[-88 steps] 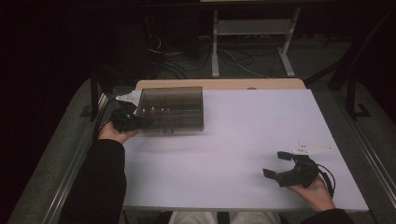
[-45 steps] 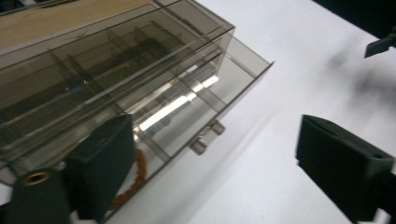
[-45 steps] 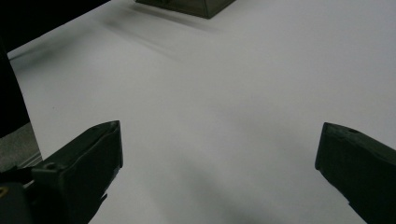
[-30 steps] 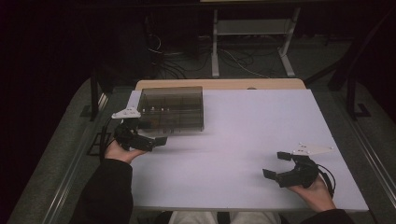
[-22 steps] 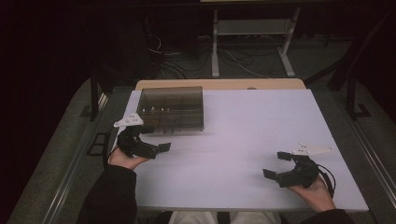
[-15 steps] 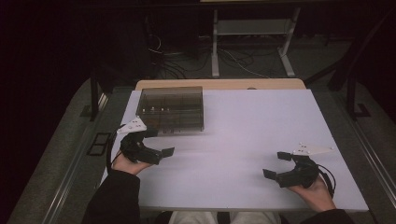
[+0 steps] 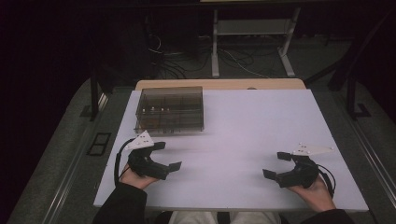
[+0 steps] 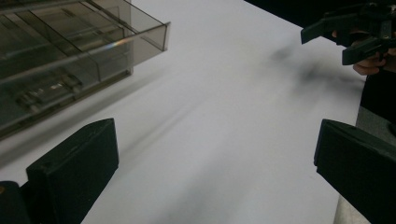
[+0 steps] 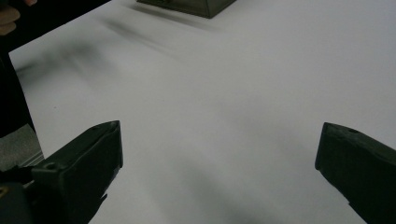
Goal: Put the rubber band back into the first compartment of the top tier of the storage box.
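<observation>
Smoky, see-through plastic makes up the compartment box [image 7: 170, 110] that we have in front of us: a flat, rectangular case with thin inner walls dividing it into several cells. From the high view we can make out a few small pale specks in the cells, too small for us to say what they are. Its lid looks closed and level. The box sits on the white table [image 7: 252, 126] toward the far left corner, its long sides running parallel with the table's far edge.

Our left gripper [image 7: 162, 156] rests near the table's near left edge, just on our side of the box and apart from it; its jaws stand wide with nothing between them. In the left gripper view we see the box's near corner [image 8: 93, 44] up at the left, its glossy walls catching a streak of light, and bare tabletop between the two black jaws.

Our right gripper [image 7: 276, 164] lies well apart from the box, at the near right of the table, its jaws also spread wide and holding nothing. In the right gripper view a dark corner of the box [image 9: 196, 5] shows at the top edge.
</observation>
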`<state>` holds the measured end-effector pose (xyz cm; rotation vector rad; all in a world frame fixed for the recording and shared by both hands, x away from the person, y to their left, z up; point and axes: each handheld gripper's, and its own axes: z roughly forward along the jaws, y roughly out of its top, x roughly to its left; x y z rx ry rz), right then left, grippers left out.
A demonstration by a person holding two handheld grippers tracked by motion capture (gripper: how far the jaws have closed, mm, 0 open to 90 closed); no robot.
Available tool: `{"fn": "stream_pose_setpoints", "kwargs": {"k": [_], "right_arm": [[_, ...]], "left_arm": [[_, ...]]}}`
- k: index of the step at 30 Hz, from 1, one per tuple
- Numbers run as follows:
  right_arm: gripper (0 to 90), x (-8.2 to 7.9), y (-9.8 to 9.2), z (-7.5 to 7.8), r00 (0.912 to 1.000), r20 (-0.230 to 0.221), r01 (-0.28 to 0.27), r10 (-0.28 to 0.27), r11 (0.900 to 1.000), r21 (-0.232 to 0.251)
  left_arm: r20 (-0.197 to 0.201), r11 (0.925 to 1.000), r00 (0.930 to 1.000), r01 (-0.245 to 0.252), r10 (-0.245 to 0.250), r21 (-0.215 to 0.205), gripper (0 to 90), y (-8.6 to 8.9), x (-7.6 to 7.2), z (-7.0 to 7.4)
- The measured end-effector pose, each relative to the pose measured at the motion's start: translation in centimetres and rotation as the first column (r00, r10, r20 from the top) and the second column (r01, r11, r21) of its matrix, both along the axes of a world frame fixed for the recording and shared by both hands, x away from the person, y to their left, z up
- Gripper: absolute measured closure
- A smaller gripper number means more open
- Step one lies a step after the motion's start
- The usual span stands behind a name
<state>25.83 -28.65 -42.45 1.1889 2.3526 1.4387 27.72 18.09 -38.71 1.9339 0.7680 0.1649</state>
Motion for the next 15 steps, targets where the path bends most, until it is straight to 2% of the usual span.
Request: {"fn": "stream_pose_setpoints", "kwargs": {"k": [4,9,15], "right_arm": [[0.1,0.0,0.0,0.0,1.0,0.0,0.0,0.0,1.0,0.0],[0.1,0.0,0.0,0.0,1.0,-0.002,0.0,0.0,1.0,-0.001],[0.1,0.0,0.0,0.0,1.0,-0.002,-0.001,0.001,1.0,0.0]], "left_arm": [[-0.006,0.9999,1.0,0.0,0.0,-0.016,0.0,-0.3,-0.3,-1.0],[-0.033,0.9998,0.9995,0.002,-0.002,-0.021,0.0,-0.6,-0.6,-2.6],[-0.04,0.9996,0.9991,0.013,-0.015,-0.026,0.0,-0.8,-0.6,-3.1]]}}
